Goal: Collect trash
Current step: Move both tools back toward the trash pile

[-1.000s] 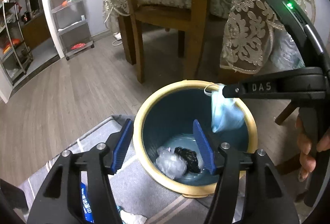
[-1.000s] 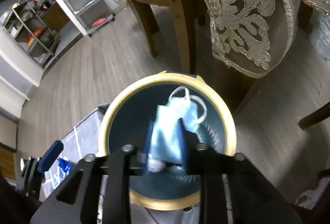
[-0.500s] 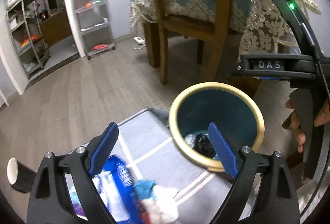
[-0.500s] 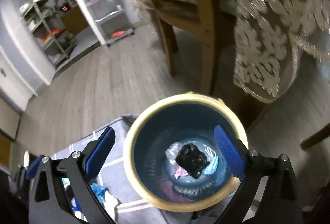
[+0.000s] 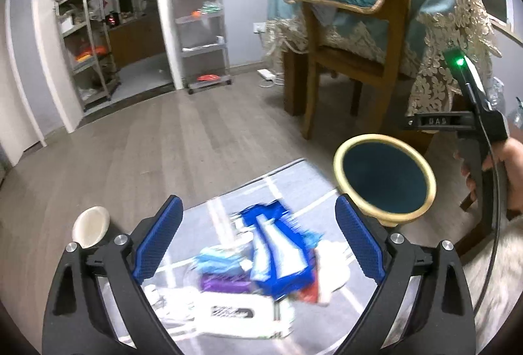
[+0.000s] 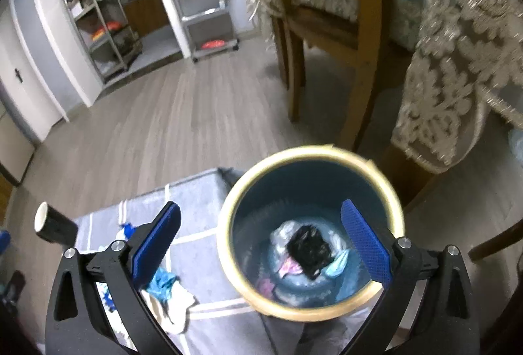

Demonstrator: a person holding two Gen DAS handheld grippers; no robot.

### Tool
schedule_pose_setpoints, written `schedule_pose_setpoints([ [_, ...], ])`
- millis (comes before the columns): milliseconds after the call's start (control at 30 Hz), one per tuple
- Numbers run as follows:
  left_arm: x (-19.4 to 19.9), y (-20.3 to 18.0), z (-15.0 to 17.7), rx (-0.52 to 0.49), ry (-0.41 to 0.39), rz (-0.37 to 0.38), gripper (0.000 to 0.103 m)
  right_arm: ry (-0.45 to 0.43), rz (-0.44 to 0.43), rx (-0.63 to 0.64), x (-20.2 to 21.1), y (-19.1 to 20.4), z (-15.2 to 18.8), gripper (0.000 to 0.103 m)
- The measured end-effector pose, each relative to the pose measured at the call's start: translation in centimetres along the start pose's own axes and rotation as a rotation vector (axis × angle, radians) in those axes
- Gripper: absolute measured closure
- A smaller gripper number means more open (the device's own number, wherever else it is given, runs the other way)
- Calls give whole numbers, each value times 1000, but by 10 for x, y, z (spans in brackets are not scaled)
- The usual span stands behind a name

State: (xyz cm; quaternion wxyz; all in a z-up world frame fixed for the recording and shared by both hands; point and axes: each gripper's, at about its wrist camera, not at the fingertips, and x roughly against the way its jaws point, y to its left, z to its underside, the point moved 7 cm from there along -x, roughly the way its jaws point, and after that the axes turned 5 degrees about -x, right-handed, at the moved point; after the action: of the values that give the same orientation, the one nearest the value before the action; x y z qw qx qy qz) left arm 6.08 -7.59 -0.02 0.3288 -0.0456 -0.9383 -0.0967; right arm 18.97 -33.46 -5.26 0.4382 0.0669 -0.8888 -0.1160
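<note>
On the wood floor at far left, a white-rimmed dark paper cup (image 5: 90, 226) lies on its side: light, crushable, pinch the rim. Next, left gripper (image 5: 258, 239), jaws wide apart and empty, hangs over the grey striped mat (image 5: 228, 191) with the trash pile: blue-white plastic wrapper (image 5: 278, 247), purple packet (image 5: 225, 283), white tissue (image 6: 178, 306). All look thin, limp, slippery; judge a pinch at a crumpled fold best. Further right, yellow-rimmed teal bin (image 6: 310, 155) already holds black and clear bags; right gripper (image 6: 261, 240) hovers above, jaws apart, empty.
</note>
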Motion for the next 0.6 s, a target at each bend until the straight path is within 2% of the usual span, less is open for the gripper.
schedule_pose_setpoints([
  [100, 13, 28, 19, 6, 4, -55, 9, 2, -39, -38, 1, 5, 0, 5],
  [300, 20, 90, 52, 139, 22, -118, 8, 1, -69, -9, 6, 46, 9, 5],
  [400, 16, 110, 71, 168, 59, -134, 8, 1, -76, 3, 8, 69, 16, 5],
  [500, 9, 127, 89, 209, 98, -152, 8, 12, -92, -37, 6, 87, 26, 5],
  [600, -1, 138, 110, 207, 143, -187, 8, 36, -97, -62, -1, 105, 41, 5],
])
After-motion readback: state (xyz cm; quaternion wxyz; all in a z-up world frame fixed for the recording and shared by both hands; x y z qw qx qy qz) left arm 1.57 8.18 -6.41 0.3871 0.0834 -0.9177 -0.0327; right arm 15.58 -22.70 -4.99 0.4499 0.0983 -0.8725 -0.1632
